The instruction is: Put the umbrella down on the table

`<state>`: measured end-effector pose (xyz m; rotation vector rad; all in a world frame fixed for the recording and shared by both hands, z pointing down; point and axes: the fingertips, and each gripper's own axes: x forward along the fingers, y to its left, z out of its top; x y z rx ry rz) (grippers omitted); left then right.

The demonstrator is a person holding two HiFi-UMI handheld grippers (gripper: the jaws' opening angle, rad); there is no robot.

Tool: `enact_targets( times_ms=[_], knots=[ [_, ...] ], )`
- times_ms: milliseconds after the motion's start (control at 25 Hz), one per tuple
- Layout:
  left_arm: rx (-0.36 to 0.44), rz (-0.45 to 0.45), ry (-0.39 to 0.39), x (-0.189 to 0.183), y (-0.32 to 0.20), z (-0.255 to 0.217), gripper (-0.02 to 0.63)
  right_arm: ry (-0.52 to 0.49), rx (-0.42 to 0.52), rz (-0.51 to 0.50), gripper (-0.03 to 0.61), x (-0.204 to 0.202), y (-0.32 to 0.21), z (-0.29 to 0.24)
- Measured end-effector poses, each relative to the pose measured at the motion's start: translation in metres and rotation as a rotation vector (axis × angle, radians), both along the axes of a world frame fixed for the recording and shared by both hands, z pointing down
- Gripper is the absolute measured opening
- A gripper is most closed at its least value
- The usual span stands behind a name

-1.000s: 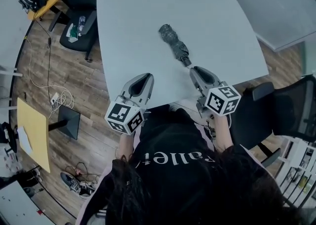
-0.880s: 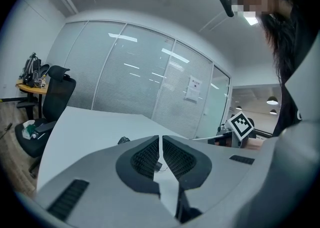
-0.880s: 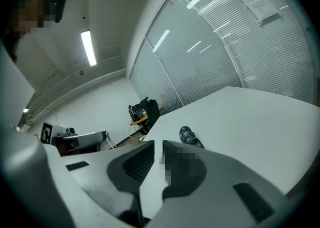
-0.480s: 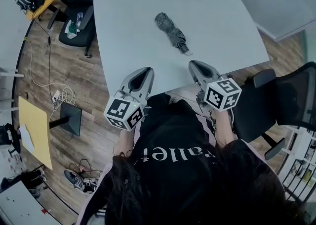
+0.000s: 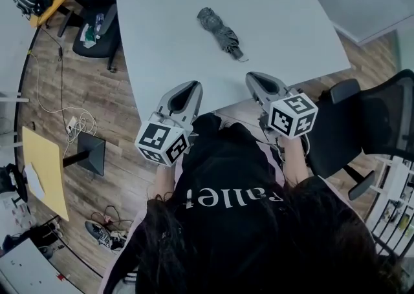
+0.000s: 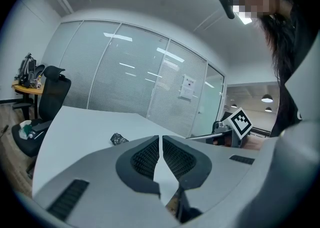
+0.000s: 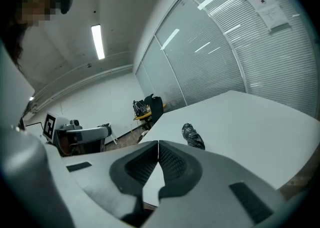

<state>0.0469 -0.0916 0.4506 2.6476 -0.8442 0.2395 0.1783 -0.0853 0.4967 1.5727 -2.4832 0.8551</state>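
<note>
Heads up, the folded dark grey umbrella (image 5: 222, 33) is lying flat on the pale grey surface (image 5: 291, 2), out toward the middle, and nothing is touching it. So I'd say the put-down itself looks done.

Your right gripper (image 5: 253, 77) has its jaws pressed together with nothing between them, and it's parked over the near edge of the surface. Your left gripper (image 5: 192, 86) is the same deal: jaws together, empty, at the near edge.

The bit that matters if you go back in is how the umbrella lies. In the head view its long axis runs on a diagonal, fat end far and to the left, thin end near and to the right. That thin end points pretty much at your right gripper, which is clearly the nearer of the two, though it's apart from the umbrella. The left one sits well off to the side.
</note>
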Motion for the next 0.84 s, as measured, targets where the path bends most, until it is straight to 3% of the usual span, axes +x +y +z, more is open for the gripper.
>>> enact_targets(
  times_ms=[840],
  knots=[
    [-0.013,-0.007,0.015,-0.005,0.012,0.006,0.025,0.034,-0.025,0.069,0.021,0.037,0.023,-0.003]
  ],
)
